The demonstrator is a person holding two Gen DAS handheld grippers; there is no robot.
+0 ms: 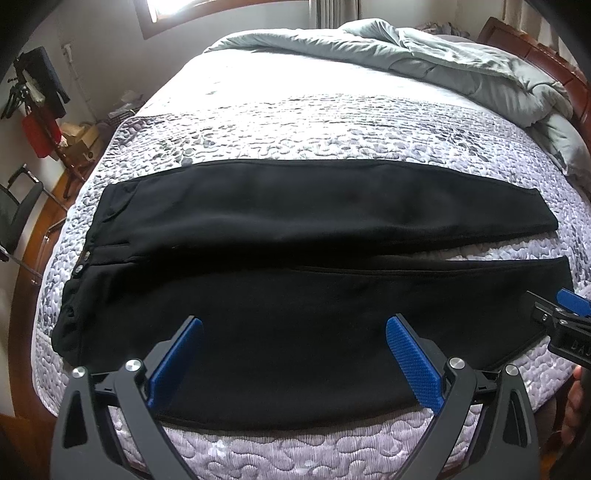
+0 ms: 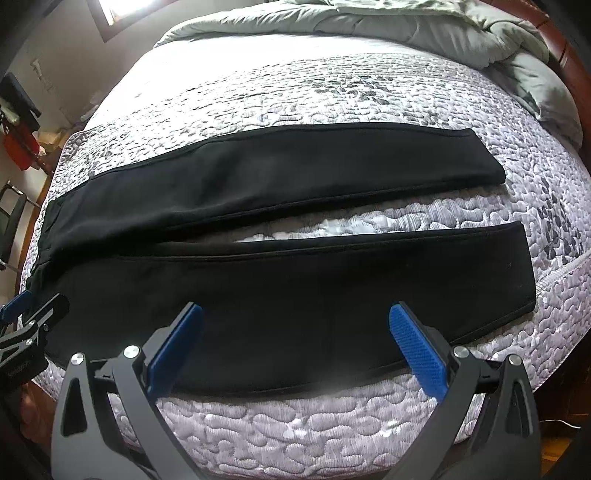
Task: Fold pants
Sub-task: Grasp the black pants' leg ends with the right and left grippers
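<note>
Quilted bedding point(image 1: 332, 122) with a grey pebble pattern covers the bed, and a grey-green duvet point(image 1: 424, 51) is bunched along the far side, next to a reddish wooden frame point(image 1: 546, 62). At the left edge of the left wrist view, a black chair point(image 1: 18, 214), a clothes rack with dark and red items point(image 1: 40, 110) and a window point(image 1: 166, 9) with bright light are seen.

Black pants point(image 1: 295, 258) are laid flat across the bedding. The waistband with its two metal buttons point(image 1: 83, 262) is placed on the left side, and the two legs are stretched to the right. The legs are touching near the crotch and are apart toward the hems, so a strip of bedding is visible between them. The nearer leg lies close to the near edge of the mattress.

The left gripper point(image 1: 293, 328) is held above the near leg, toward the waist end, with its blue pads point(image 1: 413, 362) spread wide and nothing between them. The right gripper point(image 2: 295, 314) is held over the same leg, nearer to the hem, and its pads point(image 2: 417, 350) are also parted widely and are empty. Contact with the fabric cannot be told for either gripper.
</note>
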